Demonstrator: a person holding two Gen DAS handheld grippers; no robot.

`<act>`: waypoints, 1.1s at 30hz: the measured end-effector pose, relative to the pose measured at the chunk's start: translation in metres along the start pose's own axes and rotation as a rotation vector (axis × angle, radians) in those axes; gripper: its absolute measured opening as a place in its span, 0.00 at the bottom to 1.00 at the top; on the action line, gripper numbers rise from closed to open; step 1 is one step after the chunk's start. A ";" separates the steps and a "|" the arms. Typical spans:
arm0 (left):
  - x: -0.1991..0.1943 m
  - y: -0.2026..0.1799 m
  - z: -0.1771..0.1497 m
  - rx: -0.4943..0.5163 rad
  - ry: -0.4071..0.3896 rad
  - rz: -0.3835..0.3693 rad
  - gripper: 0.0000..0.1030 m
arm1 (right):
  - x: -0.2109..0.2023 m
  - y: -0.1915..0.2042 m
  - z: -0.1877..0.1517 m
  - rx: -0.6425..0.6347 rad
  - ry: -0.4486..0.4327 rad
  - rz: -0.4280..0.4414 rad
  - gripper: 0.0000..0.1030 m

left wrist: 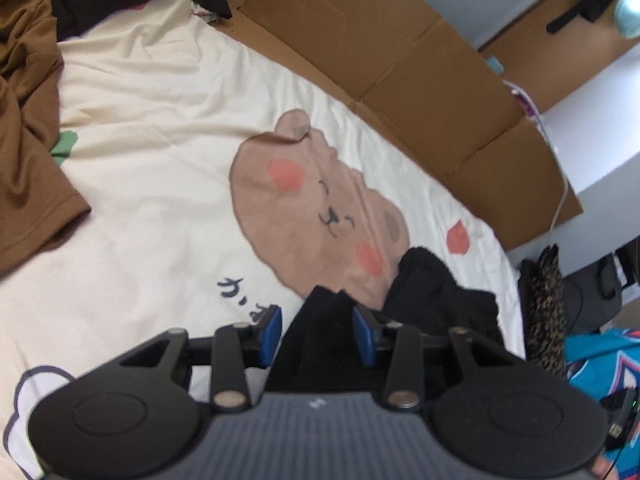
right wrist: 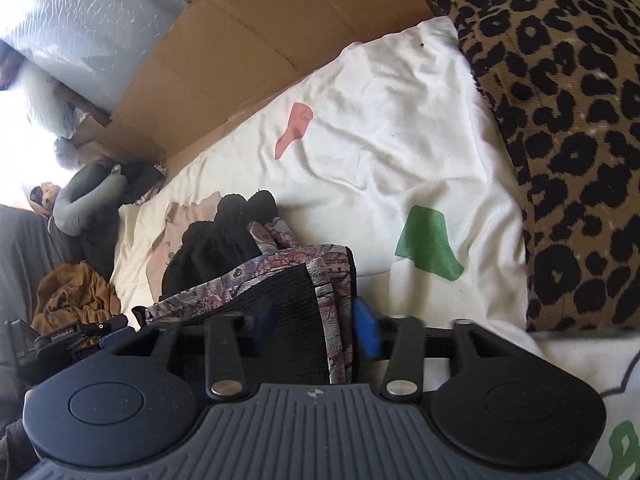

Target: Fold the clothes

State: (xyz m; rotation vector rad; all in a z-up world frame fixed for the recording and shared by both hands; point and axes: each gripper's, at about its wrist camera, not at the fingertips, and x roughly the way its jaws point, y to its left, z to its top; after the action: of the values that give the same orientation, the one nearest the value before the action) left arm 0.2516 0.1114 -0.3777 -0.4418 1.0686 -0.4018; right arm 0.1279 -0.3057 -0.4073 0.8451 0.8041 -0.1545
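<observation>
A black garment lies bunched on the cream bedsheet over the bear print's lower edge. My left gripper is shut on a fold of it, and black cloth fills the gap between the blue pads. In the right wrist view the same garment shows a grey-pink patterned edge. My right gripper is shut on that black and patterned part. The cloth hides the inner faces of the pads in both views.
A brown garment lies crumpled at the sheet's left, also in the right wrist view. A flattened cardboard sheet lines the far side. A leopard-print pillow lies to the right. A grey neck pillow rests beyond the bed.
</observation>
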 end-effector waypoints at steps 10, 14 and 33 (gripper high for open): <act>0.007 -0.008 -0.007 0.063 0.023 0.006 0.40 | -0.009 0.003 0.005 0.001 -0.073 0.026 0.03; 0.015 -0.016 -0.010 0.130 0.031 0.011 0.31 | -0.011 0.001 0.009 0.000 -0.090 0.015 0.03; 0.034 -0.027 -0.006 0.190 0.018 0.134 0.16 | 0.024 0.009 0.000 -0.095 -0.039 -0.137 0.14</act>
State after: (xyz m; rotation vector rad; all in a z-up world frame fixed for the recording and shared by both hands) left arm 0.2576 0.0702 -0.3915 -0.1971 1.0598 -0.3850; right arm 0.1482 -0.2952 -0.4182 0.6954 0.8263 -0.2510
